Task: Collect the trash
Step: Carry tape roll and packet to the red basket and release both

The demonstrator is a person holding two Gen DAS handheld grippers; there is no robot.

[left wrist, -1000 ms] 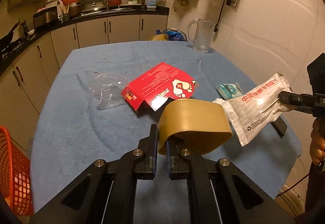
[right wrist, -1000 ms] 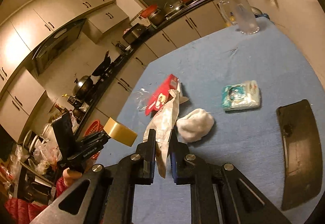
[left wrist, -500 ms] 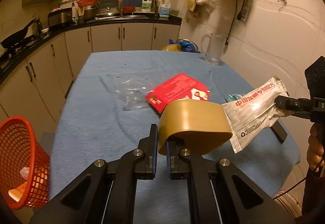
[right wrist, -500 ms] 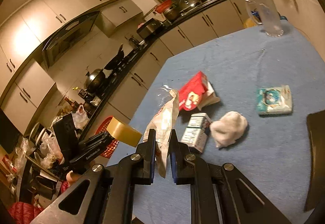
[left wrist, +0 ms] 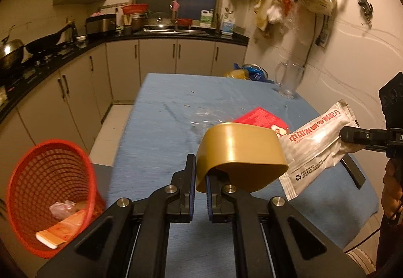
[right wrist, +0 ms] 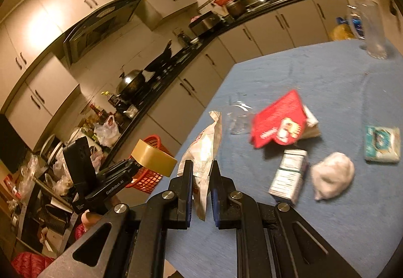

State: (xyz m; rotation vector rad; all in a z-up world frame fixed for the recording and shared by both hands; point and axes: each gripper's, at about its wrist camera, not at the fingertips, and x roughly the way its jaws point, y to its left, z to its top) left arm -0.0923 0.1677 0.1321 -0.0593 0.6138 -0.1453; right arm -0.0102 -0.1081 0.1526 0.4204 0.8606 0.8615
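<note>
My left gripper (left wrist: pixel 200 172) is shut on the edge of a tan tape roll (left wrist: pixel 241 154), held above the near end of the blue table (left wrist: pixel 161 136). The same roll (right wrist: pixel 153 155) shows in the right wrist view, above a red mesh basket (right wrist: pixel 148 177). My right gripper (right wrist: pixel 202 174) is shut on a white foil pouch (right wrist: pixel 204 149) with red print; this pouch (left wrist: pixel 317 144) hangs at the right in the left wrist view. The red basket (left wrist: pixel 47 202) stands on the floor left of the table and holds some trash.
On the table lie a red carton (right wrist: pixel 279 121), a clear plastic wrapper (right wrist: pixel 236 116), a small white-green box (right wrist: pixel 289 177), a crumpled white tissue (right wrist: pixel 332 177), a tissue pack (right wrist: pixel 382 143) and a glass jug (left wrist: pixel 288 81). Cabinets and a cluttered counter line the left side.
Both grippers pulled back toward the table's near left end with their loads. The red basket has come fully into the left wrist view, and more table items show in the right wrist view.
</note>
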